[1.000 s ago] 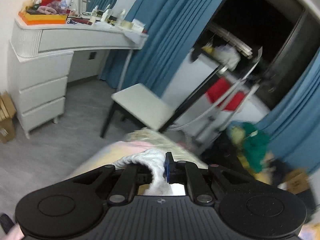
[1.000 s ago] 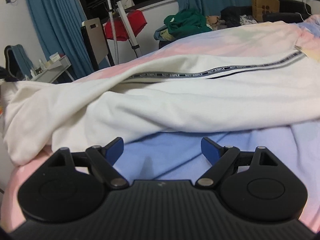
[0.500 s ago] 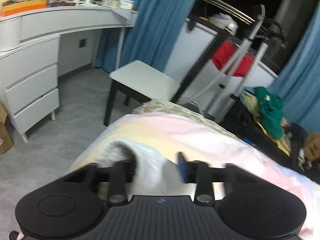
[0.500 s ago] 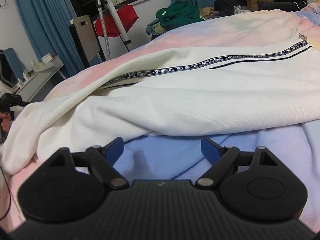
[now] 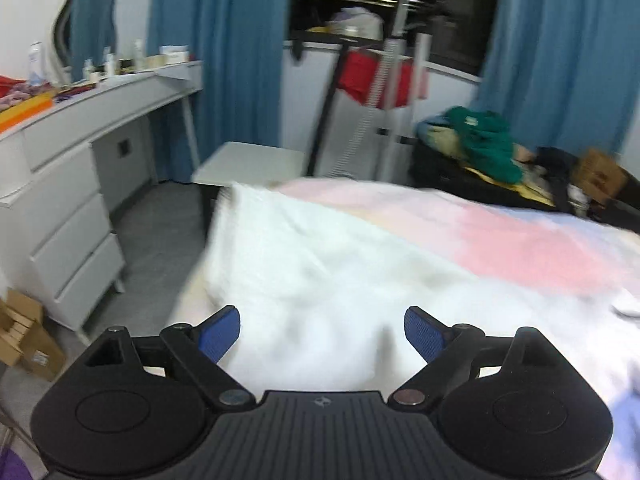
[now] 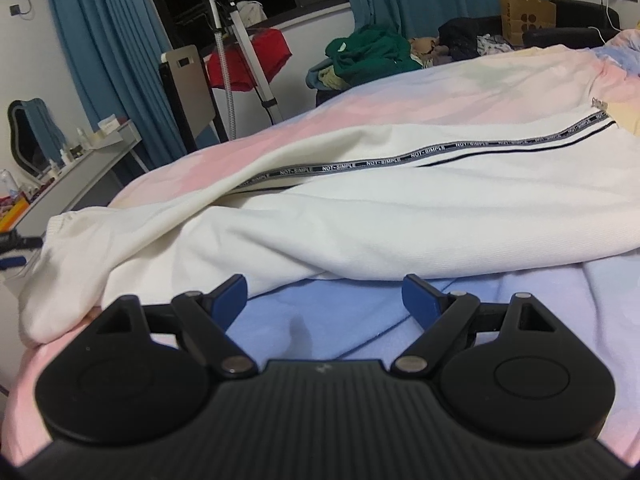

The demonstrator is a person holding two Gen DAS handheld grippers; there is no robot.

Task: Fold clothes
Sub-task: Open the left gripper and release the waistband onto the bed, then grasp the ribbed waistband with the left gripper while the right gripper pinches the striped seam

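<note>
A bed [image 6: 460, 92] fills most of both views, covered by a sheet that shades from pink and pale yellow on the far side to light blue on the near side. On it lie the cream-white trousers [image 6: 360, 216], stretched from the left edge toward the far right, with a dark lettered stripe [image 6: 400, 158] running along the upper leg and a thin black line just beside it. The near leg folds loosely over the blue part of the sheet.

The right gripper [image 6: 325, 298] hangs just short of the trousers' near edge, its blue-padded fingers [image 6: 228, 294] spread wide and holding nothing. The left gripper [image 5: 322, 332] is over the left end of the same white cloth, which is blurred in that view; its fingers [image 5: 220, 334] are likewise spread apart, with the cloth lying below them and nothing pinched between.

Around the bed, blue curtains [image 5: 240, 60] hang on either side of a dark window. Along the left wall stands a white bench [image 5: 80, 112] with drawers, crowded with bottles and small items, and a white stool [image 5: 252, 162] sits near the bed's far left corner. A garment steamer stand [image 6: 240, 60] with a red garment [image 6: 256, 60] rises behind the bed. A heap of clothes topped by a green garment [image 6: 372, 54] lies at the far side, with a brown paper bag [image 6: 526, 16] further right. Cardboard boxes [image 5: 20, 336] rest on the grey floor at the near left.
</note>
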